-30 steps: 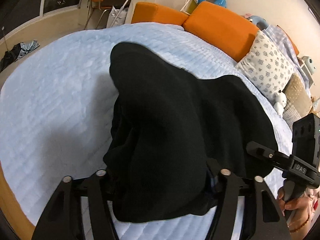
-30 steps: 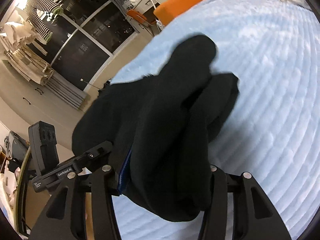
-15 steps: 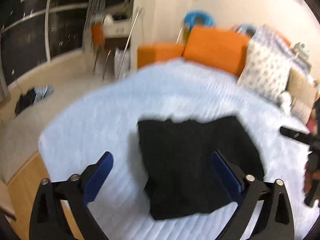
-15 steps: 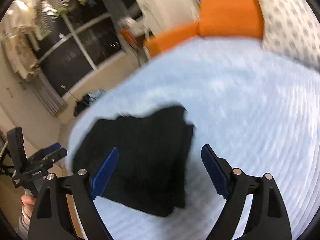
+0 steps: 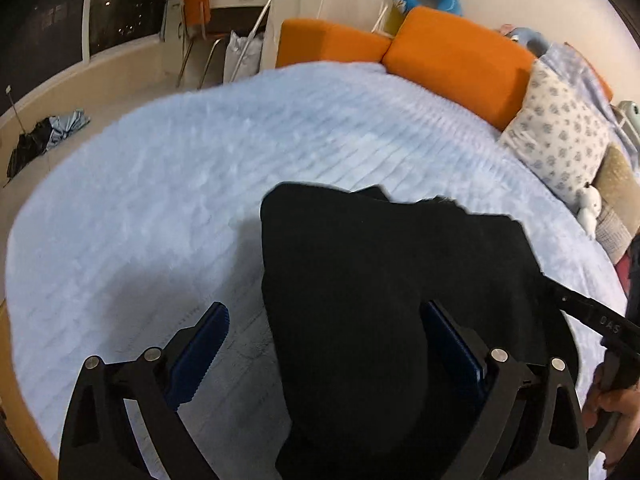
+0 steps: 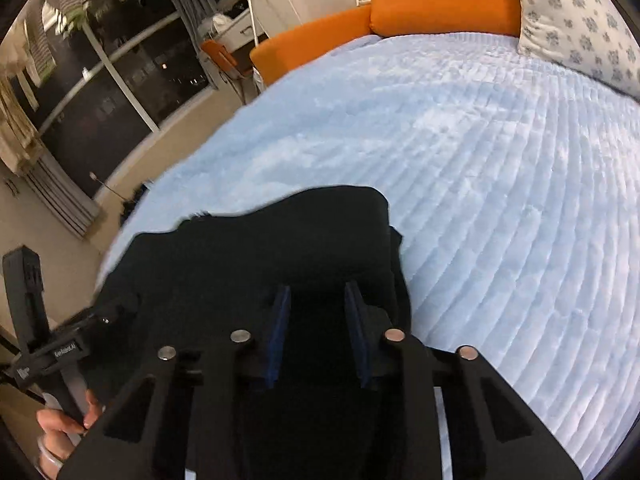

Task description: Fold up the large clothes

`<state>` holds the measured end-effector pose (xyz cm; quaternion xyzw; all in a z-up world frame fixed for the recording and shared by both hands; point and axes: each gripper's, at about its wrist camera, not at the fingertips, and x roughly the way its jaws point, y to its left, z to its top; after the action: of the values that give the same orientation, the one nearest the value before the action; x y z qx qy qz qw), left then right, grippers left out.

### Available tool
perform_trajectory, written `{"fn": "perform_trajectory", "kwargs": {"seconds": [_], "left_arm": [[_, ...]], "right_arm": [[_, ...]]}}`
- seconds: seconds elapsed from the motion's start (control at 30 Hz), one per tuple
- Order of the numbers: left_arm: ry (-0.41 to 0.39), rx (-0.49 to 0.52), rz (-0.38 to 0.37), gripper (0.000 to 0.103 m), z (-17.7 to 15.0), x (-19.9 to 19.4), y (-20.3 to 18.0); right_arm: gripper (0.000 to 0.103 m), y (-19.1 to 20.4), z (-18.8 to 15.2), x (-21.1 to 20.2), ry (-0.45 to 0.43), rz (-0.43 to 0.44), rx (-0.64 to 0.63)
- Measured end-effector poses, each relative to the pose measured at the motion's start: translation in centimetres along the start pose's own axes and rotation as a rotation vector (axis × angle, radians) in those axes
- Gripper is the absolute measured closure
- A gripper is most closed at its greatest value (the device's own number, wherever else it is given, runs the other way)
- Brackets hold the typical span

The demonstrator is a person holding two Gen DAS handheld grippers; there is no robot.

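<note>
A black garment [image 5: 380, 260] lies folded in a compact stack on the light blue quilted bed [image 5: 180, 160]. My left gripper [image 5: 324, 312] is open wide just above the garment's near left part, one pad over the quilt, the other over the cloth. In the right wrist view the same garment [image 6: 280, 240] fills the lower left. My right gripper [image 6: 318, 292] hovers over its near right part with the jaws closing to a narrow gap. The dark cloth shows in that gap, and the pads do not visibly pinch it.
Orange cushions [image 5: 456, 52], a patterned pillow [image 5: 560, 132] and a small white soft toy [image 5: 590, 204] line the far and right sides of the bed. A chair [image 5: 196, 4] and dark cloth on the floor [image 5: 40, 136] lie beyond. A hand [image 6: 60, 428] holds the left tool.
A second ago the garment hung draped between both pairs of jaws. Both let go and drew back, leaving it flat on the bed. Now both are close again, the right jaws much narrower.
</note>
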<state>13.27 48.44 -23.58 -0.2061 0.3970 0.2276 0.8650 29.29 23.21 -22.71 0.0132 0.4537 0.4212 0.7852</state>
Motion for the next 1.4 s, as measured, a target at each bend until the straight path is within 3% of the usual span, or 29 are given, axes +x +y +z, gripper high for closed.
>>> {"fn": "perform_trajectory", "kwargs": {"seconds": [0.07, 0.17, 0.23, 0.37, 0.47, 0.63, 0.73, 0.87, 0.97, 1.1, 1.4], "left_arm": [[-0.013, -0.014, -0.006, 0.005, 0.0, -0.2, 0.2], [-0.060, 0.047, 0.048, 0.005, 0.4, -2.3, -0.9], [-0.147, 0.078, 0.057, 0.005, 0.5, -5.9, -1.9], [-0.346, 0.112, 0.051, 0.003, -0.9, -14.2, -4.4], [-0.426, 0.137, 0.063, 0.003, -3.3, -18.4, -6.3], [-0.430, 0.158, 0.088, 0.003, -8.4, -20.0, -8.0], [-0.376, 0.159, 0.115, 0.003, -10.4, -18.6, -8.3], [-0.359, 0.183, 0.180, 0.003, -13.1, -17.0, -8.4], [-0.343, 0.169, 0.184, 0.003, -14.2, -15.9, -8.2], [-0.337, 0.134, 0.185, 0.003, -15.5, -15.2, -7.9], [-0.323, 0.121, 0.152, 0.003, -14.9, -14.4, -7.7]], "right_arm": [[0.076, 0.4, 0.0, 0.0, -0.004, 0.001, -0.012], [0.067, 1.5, -0.4, -1.4, -0.032, -0.016, -0.097], [0.052, 2.8, -0.7, -3.8, -0.088, -0.018, -0.155], [0.013, 5.4, -3.7, -10.2, -0.235, -0.036, -0.251], [0.004, 6.5, -6.8, -14.3, -0.326, -0.029, -0.259], [0.005, 7.5, -12.2, -16.0, -0.360, -0.093, -0.313], [0.005, 7.3, -14.7, -15.4, -0.357, -0.147, -0.318], [0.005, 6.0, -17.6, -14.0, -0.346, -0.157, -0.266], [0.005, 5.7, -19.3, -13.4, -0.338, -0.169, -0.261], [0.005, 5.9, -20.3, -13.3, -0.342, -0.168, -0.276], [0.005, 6.5, -20.4, -13.3, -0.343, -0.208, -0.295]]}}
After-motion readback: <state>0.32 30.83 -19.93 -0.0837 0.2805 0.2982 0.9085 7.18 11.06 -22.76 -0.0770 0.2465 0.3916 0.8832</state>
